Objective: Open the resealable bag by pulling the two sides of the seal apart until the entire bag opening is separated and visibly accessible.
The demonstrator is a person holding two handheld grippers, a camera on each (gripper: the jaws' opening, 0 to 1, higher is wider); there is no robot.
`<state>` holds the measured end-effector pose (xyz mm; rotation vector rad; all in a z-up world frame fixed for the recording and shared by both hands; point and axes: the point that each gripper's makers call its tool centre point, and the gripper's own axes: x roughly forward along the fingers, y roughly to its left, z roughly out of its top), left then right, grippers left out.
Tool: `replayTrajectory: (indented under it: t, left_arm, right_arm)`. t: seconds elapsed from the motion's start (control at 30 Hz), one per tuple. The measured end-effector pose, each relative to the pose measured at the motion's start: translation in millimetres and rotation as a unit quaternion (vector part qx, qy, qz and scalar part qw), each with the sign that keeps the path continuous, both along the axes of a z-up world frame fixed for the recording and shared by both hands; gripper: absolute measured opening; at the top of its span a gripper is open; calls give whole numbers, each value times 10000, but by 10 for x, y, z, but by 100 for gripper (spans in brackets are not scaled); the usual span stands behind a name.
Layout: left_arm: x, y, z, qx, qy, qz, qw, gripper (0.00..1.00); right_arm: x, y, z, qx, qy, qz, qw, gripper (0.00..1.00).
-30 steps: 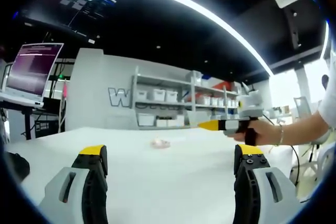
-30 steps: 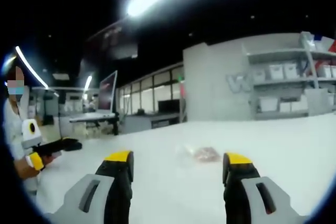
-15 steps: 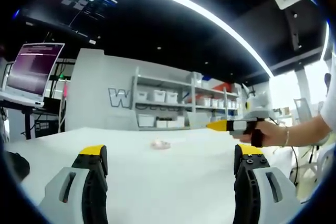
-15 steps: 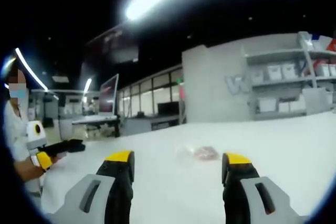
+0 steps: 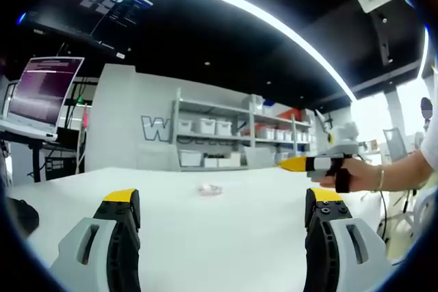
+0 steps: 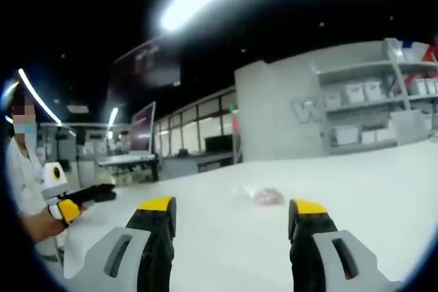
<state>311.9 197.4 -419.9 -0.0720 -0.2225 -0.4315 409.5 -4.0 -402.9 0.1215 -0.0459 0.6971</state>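
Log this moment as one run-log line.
left tongs: open, empty | right tongs: open, empty | resealable bag: on white table, untouched

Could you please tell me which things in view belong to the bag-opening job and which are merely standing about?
For the job: resealable bag on the white table; left gripper; right gripper.

Standing about: monitor; shelves with bins; dark object at the table's edge.

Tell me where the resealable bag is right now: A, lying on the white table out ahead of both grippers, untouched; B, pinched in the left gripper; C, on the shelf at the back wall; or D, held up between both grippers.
A: the resealable bag lies flat on the white table, well beyond the open, empty jaws of the right gripper and the left gripper.
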Motion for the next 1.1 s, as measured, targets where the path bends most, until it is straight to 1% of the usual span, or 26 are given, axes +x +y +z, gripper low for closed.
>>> replayTrajectory:
  t: [0.4,0.77,1.1]
  left_arm:
    - [-24,1,-1,3,-31,-2,10000,98]
    - [-51,0,10,17,-87,12,10000,98]
    - [-66,-5,14,25,-106,21,9999,98]
  right_arm:
    - [-227,-105,33,116,-90,-43,9999,67]
    - [-459,-206,11,289,-77,-67,9995,67]
    - [-638,-350,-6,450,-78,-179,9988,67]
